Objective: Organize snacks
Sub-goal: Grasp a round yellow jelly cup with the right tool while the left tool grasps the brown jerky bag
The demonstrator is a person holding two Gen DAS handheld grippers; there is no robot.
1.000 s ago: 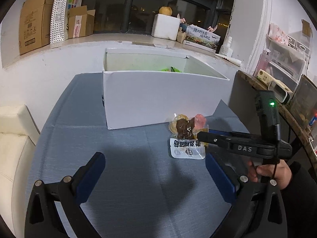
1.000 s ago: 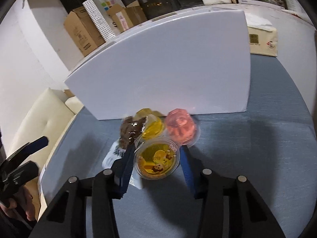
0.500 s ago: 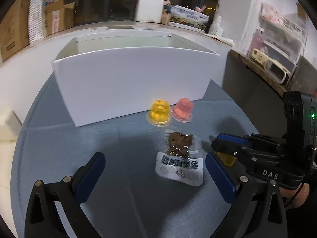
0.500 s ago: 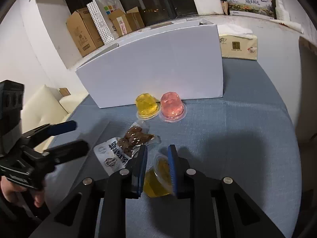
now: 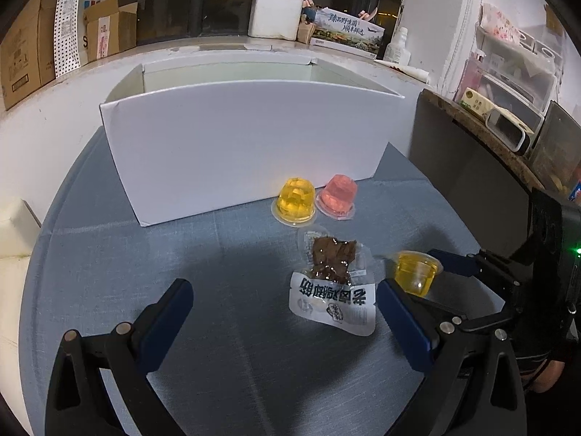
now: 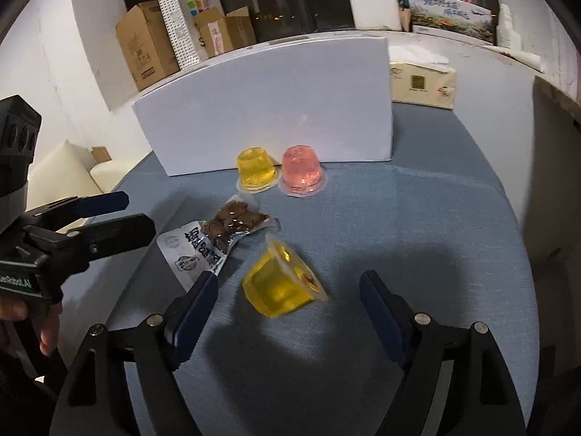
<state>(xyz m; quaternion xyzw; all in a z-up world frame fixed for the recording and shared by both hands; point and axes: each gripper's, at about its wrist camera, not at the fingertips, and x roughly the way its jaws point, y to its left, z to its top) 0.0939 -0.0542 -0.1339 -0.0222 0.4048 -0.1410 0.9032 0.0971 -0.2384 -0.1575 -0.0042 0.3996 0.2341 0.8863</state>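
The right gripper (image 6: 288, 301) is pointing down at the blue-clothed counter (image 6: 417, 218), its jaws opening, and a yellow jelly cup (image 6: 281, 283) is lying tipped on its side between them, touching neither pad. The right wrist view is showing the cup's printed lid facing away to the right; the left wrist view is showing the same cup (image 5: 415, 272) only from the side, as a clear yellow tub between the right gripper's blue pads. The left gripper (image 5: 285, 312) is hovering with its jaws spread wide and nothing in them. Only the right wrist view is catching the hand (image 6: 21, 323) that holds it.

Just beyond the tipped cup, a snack packet (image 5: 332, 283) is lying flat, dark brown pieces showing through its clear half and black print covering its white half. Further on, a second yellow jelly cup (image 5: 296, 200) and a pink jelly cup (image 5: 337, 198) are sitting lid-down, side by side and touching, close against the front wall of the white box (image 5: 247, 145). The left wrist view is looking over the box's rim, though its contents stay hidden. The right wrist view is showing a tissue pack (image 6: 423, 83) beside the box.
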